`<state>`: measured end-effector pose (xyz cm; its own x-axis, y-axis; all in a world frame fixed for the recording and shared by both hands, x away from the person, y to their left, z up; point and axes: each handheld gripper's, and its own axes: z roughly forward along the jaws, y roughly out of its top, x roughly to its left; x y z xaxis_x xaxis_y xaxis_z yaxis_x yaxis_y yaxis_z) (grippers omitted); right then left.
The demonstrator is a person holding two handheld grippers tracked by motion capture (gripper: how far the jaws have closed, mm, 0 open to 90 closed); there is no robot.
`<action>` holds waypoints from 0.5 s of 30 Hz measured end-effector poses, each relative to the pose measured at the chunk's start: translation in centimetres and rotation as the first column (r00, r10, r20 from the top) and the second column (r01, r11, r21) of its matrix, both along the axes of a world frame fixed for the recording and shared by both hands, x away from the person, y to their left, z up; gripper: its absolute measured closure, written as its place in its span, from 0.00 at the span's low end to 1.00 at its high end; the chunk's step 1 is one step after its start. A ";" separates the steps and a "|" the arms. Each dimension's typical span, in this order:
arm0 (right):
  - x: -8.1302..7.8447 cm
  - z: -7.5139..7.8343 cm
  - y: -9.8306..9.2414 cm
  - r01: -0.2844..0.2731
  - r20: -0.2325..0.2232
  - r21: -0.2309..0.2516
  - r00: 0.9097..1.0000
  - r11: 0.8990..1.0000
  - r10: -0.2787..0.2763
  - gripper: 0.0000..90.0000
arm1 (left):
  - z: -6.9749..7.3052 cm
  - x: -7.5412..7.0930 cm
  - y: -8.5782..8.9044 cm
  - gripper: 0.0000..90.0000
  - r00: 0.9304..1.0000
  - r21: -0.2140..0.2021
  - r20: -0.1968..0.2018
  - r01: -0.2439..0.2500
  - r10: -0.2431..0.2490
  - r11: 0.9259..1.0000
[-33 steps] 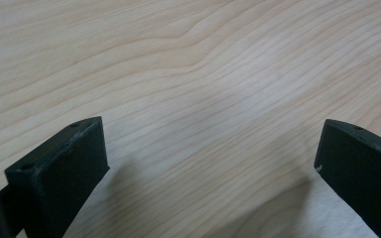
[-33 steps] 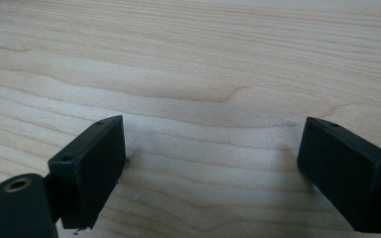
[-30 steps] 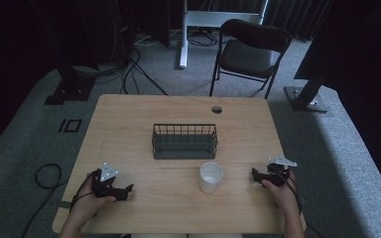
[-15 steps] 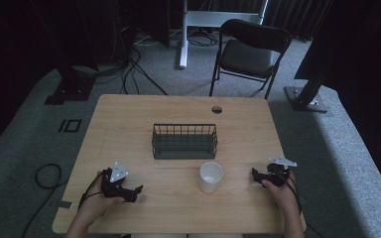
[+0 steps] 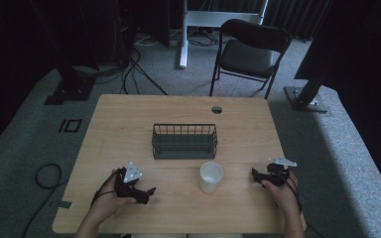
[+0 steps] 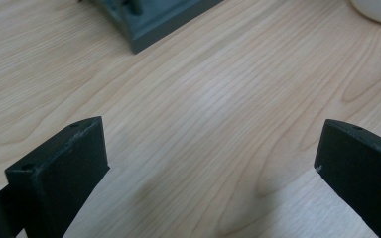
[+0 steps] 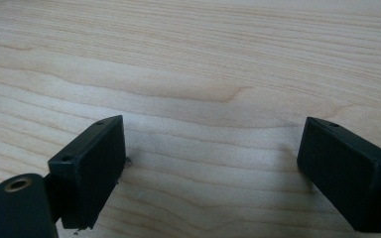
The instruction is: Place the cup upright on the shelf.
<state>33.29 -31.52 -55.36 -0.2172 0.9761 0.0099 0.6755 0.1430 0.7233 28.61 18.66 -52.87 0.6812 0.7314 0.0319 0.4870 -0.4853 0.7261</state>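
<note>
**Operator:** Left gripper view, status of the fingers (image 6: 54,173)?

**Inspector:** Both fingers stand wide apart with bare wood grain between them; nothing is held. Ahead of them lie a corner of the wire basket (image 6: 154,20) and, at the upper right edge, the base of the white cup (image 6: 377,10). The right gripper (image 7: 211,163) also has its fingers spread, over bare surface (image 7: 203,59).

**Operator:** Change against the earlier high views?

**Inspector:** The left gripper (image 5: 146,193) has shifted inward along the near edge and now points toward the cup. The right gripper (image 5: 258,174) holds the same position near the right edge. Cup and basket have not moved.

**Operator:** Consequence for the work?

**Inspector:** Judged from this, the approach to the cup (image 5: 211,177) has begun from the left side; no contact yet. The cup stands upright, just in front of the basket (image 5: 184,141), between the two grippers and apart from both.

**Operator:** Markings, brands, text?

**Inspector:** None legible. The cup is plain white, the basket plain dark wire, the fingers unmarked black apart from small screw holes.
</note>
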 end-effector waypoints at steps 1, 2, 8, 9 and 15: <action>0.0 0.0 0.0 0.000 0.000 0.000 1.000 1.000 0.000 0.12 | 0.0 0.0 0.0 0.00 1.000 0.000 0.000 0.000 0.000 1.000; 0.0 0.0 0.0 0.000 0.000 0.000 1.000 1.000 0.000 0.12 | 0.1 0.0 -0.2 0.01 1.000 -0.005 -0.001 0.006 -0.006 1.000; 0.0 0.0 0.0 0.000 0.000 0.000 1.000 1.000 0.000 0.12 | 0.4 0.0 -1.7 0.01 0.999 -0.023 0.006 0.044 -0.043 0.999; 0.0 0.0 0.0 0.000 0.000 0.000 1.000 1.000 0.000 0.12 | 0.4 0.0 -1.7 0.00 0.999 -0.023 0.006 0.044 -0.043 0.999; 0.0 0.0 0.0 0.000 0.000 0.000 1.000 1.000 0.000 0.12 | 0.3 0.0 -3.5 0.01 0.995 -0.027 -0.007 0.096 -0.096 0.995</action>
<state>33.29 -31.52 -55.36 -0.2173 0.9760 0.0100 0.6754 0.1430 0.7235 28.57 15.17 -52.56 0.7484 0.6632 0.0079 0.4450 -0.5109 0.7355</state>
